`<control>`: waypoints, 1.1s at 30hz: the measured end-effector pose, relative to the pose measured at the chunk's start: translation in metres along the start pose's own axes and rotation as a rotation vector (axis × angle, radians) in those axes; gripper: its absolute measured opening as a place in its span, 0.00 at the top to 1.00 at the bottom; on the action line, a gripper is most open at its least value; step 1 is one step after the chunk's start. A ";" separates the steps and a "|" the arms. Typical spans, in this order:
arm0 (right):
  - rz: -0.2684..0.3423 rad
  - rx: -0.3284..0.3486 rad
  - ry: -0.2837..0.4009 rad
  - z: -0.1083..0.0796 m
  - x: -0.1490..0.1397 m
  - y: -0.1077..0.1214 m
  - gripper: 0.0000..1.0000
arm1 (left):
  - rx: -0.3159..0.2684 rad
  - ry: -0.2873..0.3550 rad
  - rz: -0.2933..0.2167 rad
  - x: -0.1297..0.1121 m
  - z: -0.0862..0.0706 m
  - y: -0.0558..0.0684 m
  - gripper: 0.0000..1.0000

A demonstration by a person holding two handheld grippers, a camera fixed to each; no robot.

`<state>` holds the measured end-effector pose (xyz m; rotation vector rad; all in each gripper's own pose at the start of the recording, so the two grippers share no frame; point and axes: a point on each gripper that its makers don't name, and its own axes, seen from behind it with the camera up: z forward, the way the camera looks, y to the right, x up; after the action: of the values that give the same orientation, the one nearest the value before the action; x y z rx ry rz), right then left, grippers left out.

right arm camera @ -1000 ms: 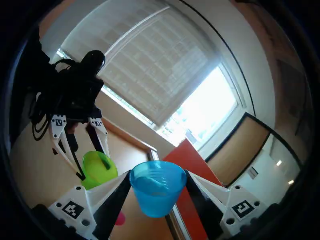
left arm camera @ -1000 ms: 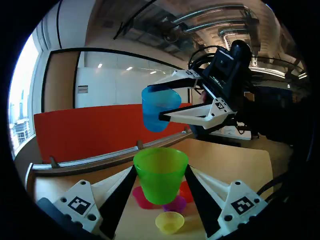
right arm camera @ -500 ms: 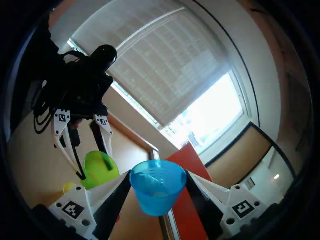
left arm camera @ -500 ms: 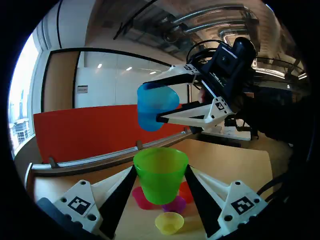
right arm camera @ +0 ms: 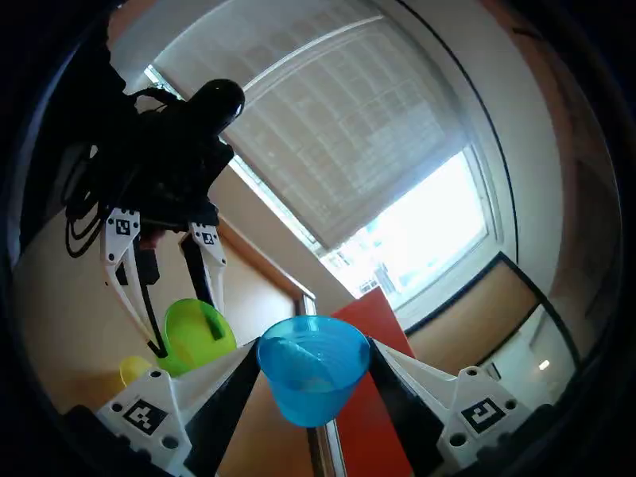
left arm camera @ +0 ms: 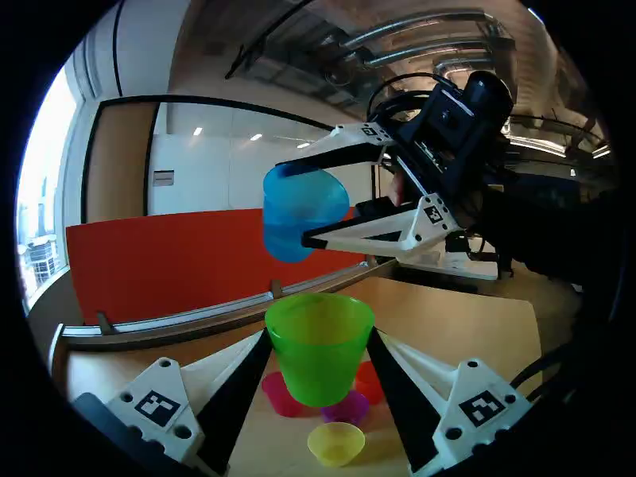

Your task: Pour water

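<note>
blue cup (left arm camera: 298, 211) shifted left, tilted more, now nearly above green cup (left arm camera: 319, 362); pour looks imminent. right tool (right arm camera: 314, 362) clamps blue cup, left tool (left arm camera: 319, 338) clamps green cup over counter (left arm camera: 469, 318).

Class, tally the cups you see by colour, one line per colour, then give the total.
blue cup: 1
green cup: 1
pink cup: 1
purple cup: 1
red cup: 1
yellow cup: 1
Total: 6
</note>
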<state>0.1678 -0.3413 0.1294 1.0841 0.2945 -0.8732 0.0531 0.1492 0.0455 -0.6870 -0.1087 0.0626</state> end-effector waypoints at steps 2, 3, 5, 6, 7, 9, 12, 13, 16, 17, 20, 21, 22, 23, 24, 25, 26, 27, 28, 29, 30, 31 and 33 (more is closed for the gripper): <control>-0.009 0.000 -0.003 0.001 0.000 0.000 0.06 | 0.000 0.000 0.001 0.000 0.000 0.000 0.15; -0.013 0.000 -0.004 0.001 0.000 0.000 0.06 | -0.001 0.001 0.001 0.000 0.000 0.000 0.15; -0.021 0.000 -0.007 0.002 0.000 0.000 0.06 | -0.002 0.001 0.001 0.000 0.000 0.001 0.15; -0.025 0.000 -0.008 0.002 0.000 0.000 0.06 | -0.003 0.002 0.001 0.000 0.000 0.001 0.15; -0.029 -0.001 -0.009 0.002 0.000 0.000 0.06 | -0.003 0.002 0.000 0.001 0.000 0.001 0.15; -0.038 -0.003 -0.012 0.003 0.000 0.001 0.06 | -0.004 0.002 0.000 0.001 0.000 0.001 0.15; -0.049 -0.005 -0.016 0.003 0.001 0.002 0.06 | -0.005 0.003 0.001 0.001 0.000 0.002 0.15; -0.052 -0.005 -0.017 0.003 0.001 0.002 0.06 | -0.006 0.004 0.001 0.001 0.000 0.002 0.15; -0.065 -0.004 -0.022 0.004 0.002 0.002 0.06 | -0.008 0.004 0.001 0.002 0.000 0.003 0.15; -0.071 -0.004 -0.024 0.004 0.002 0.001 0.06 | -0.008 0.004 0.001 0.002 0.000 0.003 0.15; -0.089 -0.002 -0.030 0.004 0.001 0.001 0.06 | -0.009 0.005 0.001 0.001 0.001 0.003 0.15; -0.094 -0.002 -0.032 0.004 0.001 0.001 0.06 | -0.009 0.006 0.000 0.001 0.001 0.004 0.15; -0.097 -0.002 -0.033 0.005 0.001 0.001 0.06 | -0.009 0.006 0.000 0.002 0.001 0.004 0.15; -0.102 -0.003 -0.035 0.005 0.001 0.002 0.06 | -0.009 0.006 0.000 0.002 0.001 0.004 0.15; -0.105 -0.003 -0.036 0.005 0.001 0.002 0.06 | -0.009 0.007 0.000 0.002 0.001 0.004 0.15; -0.110 -0.004 -0.037 0.005 0.001 0.002 0.06 | -0.010 0.007 0.000 0.002 0.001 0.004 0.15; -0.114 -0.006 -0.038 0.006 0.001 0.003 0.06 | -0.010 0.006 0.000 0.002 0.001 0.004 0.15; -0.119 -0.006 -0.039 0.006 0.001 0.003 0.06 | -0.011 0.006 0.000 0.002 0.001 0.004 0.15; -0.123 -0.007 -0.041 0.006 0.001 0.003 0.06 | -0.011 0.006 0.001 0.002 0.001 0.005 0.15; -0.128 -0.007 -0.042 0.007 0.001 0.003 0.06 | -0.011 0.006 0.001 0.002 0.001 0.005 0.15; -0.132 -0.007 -0.044 0.007 0.001 0.003 0.06 | -0.011 0.007 0.001 0.002 0.001 0.005 0.15; -0.136 -0.008 -0.045 0.007 0.001 0.003 0.06 | -0.012 0.008 0.001 0.002 0.001 0.005 0.15; -0.146 -0.010 -0.047 0.008 0.001 0.004 0.06 | -0.012 0.009 0.000 0.002 0.001 0.005 0.15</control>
<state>0.1699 -0.3474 0.1354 1.0406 0.3414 -1.0249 0.0552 0.1540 0.0434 -0.6991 -0.1000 0.0592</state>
